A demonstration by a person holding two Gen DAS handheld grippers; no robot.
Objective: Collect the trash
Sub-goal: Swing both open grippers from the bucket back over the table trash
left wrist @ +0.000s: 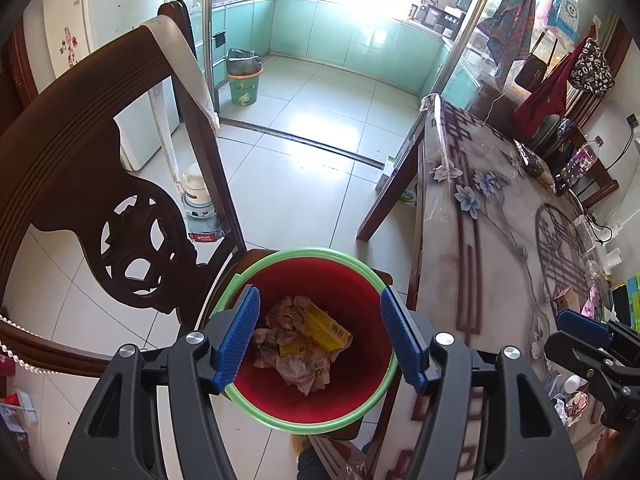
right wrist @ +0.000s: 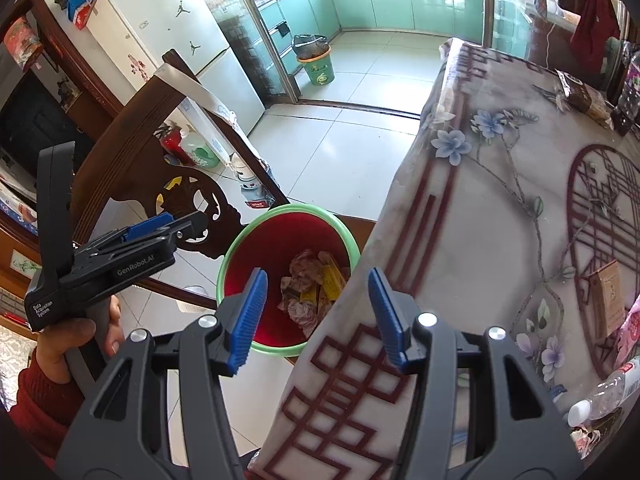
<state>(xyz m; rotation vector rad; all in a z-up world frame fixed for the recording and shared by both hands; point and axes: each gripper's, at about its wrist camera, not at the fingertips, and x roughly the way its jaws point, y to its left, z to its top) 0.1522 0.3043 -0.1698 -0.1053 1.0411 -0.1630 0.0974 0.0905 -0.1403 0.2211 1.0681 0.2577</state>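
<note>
A red bin with a green rim [left wrist: 308,428] stands on a wooden chair seat beside the table. Crumpled paper and yellow wrappers [left wrist: 304,336] lie at its bottom. My left gripper [left wrist: 320,292] hangs over the bin's mouth, open, with nothing between its blue pads. In the right wrist view, the bin [right wrist: 280,210] lies below and left of the table edge, with the trash [right wrist: 312,284] inside. My right gripper [right wrist: 318,274] is open and empty, above the table edge and the bin's right side. The left gripper [right wrist: 160,220] shows at the left, held by a hand in a red sleeve.
A carved dark chair back [left wrist: 80,160] rises left of the bin. The flowered table [right wrist: 500,200] carries a small brown box [right wrist: 606,300], a plastic bottle [right wrist: 608,392] and a snack bag [right wrist: 584,96]. A green bin [left wrist: 244,84] stands at the kitchen doorway.
</note>
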